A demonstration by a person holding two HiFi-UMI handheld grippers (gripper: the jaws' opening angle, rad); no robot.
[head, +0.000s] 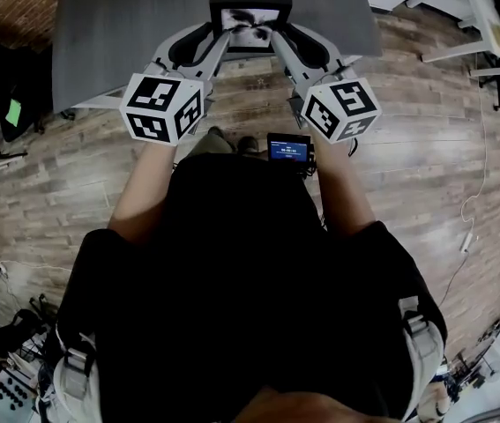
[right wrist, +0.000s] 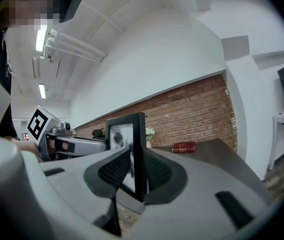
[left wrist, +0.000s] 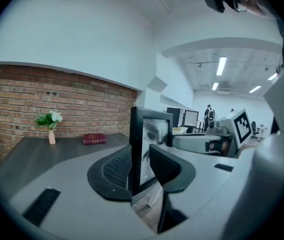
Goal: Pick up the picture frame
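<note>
Picture frame [head: 250, 23] upright, side edges pinched by left gripper [head: 221, 39], right gripper [head: 279, 39].

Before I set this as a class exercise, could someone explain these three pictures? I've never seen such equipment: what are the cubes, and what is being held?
A person holds a hand-operated gripper in each hand; the patterned cubes are part of them. One picture looks down from a head camera; the other two look along each gripper's jaws. The left gripper and right gripper are each shut on one side of the black picture frame, holding it upright. On the grey table are a small vase of flowers and a red book.
</note>
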